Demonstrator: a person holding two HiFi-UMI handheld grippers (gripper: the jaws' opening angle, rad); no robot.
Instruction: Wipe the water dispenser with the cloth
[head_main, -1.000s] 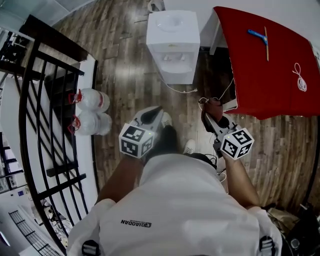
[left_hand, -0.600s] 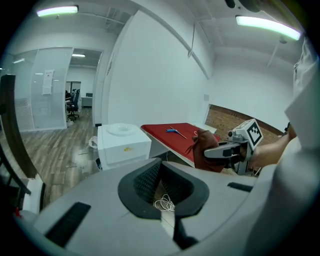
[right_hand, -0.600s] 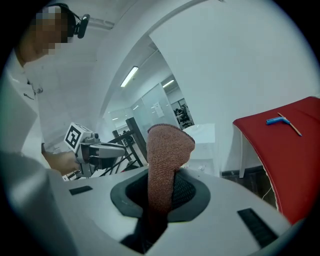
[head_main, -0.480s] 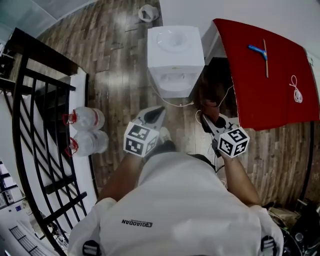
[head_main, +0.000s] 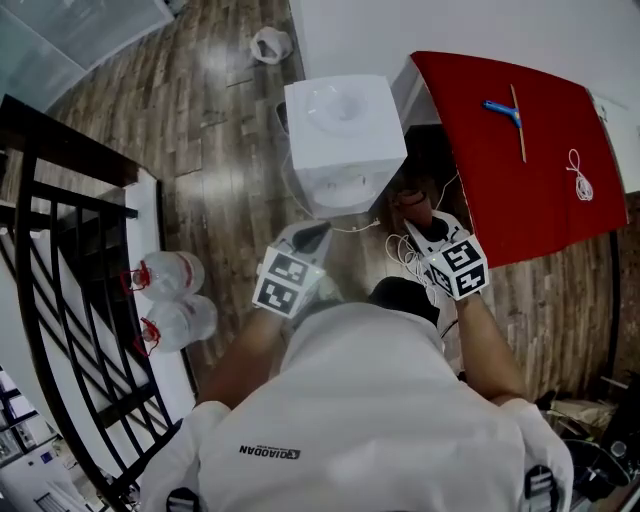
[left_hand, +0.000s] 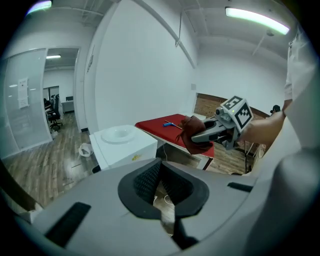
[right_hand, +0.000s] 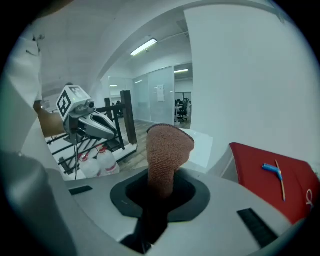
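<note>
Cloth (right_hand: 167, 150) of rust-brown knit stands up out of the right gripper (right_hand: 165, 186), whose jaws are closed on its lower end. It is held in the air, near the front of the white water dispenser (head_main: 345, 130) but not touching it. The left gripper (left_hand: 162, 189) hangs beside it with its jaws a narrow way apart and nothing between them; floor shows through the gap. Wiping has not begun, by my reading. To do it well, bring the free fold of cloth flat onto the dispenser's top, so that fabric rather than jaw tips meets the plastic, and keep the left gripper clear. A red-covered table (head_main: 510, 160) stands just beside the dispenser, and a loose cable (head_main: 400, 262) lies underfoot.
</note>
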